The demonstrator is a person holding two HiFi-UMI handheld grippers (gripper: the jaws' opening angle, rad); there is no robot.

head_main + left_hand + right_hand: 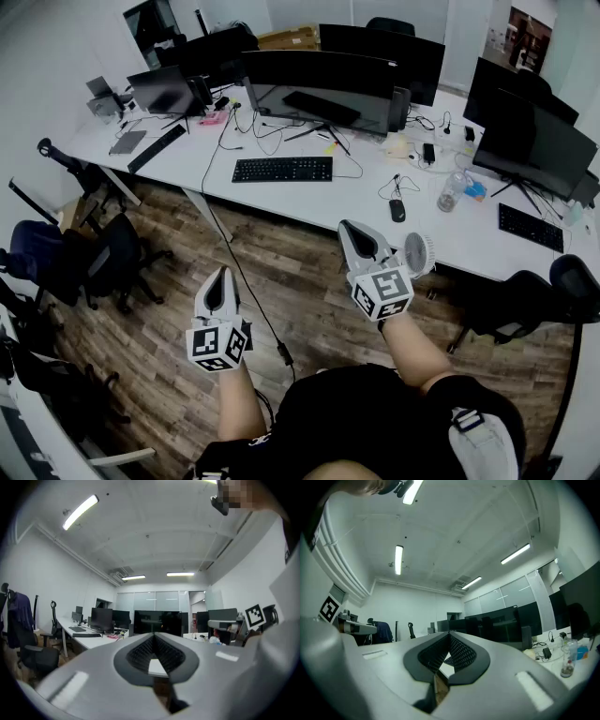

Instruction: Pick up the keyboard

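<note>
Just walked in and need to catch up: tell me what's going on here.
A person stands back from the white desk, tongs in each hand. The left tongs and right tongs are both shut and empty, held in the air short of it. The black keyboard lies untouched on the desk.

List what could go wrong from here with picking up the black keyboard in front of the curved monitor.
1. The left gripper and right gripper are both shut and short of the desk, so the jaws could bump the keyboard unless opened first.
2. Loose cables lie just behind it and may snag during a lift.
3. A small white fan at the desk edge sits near the right gripper and could be knocked.
</note>
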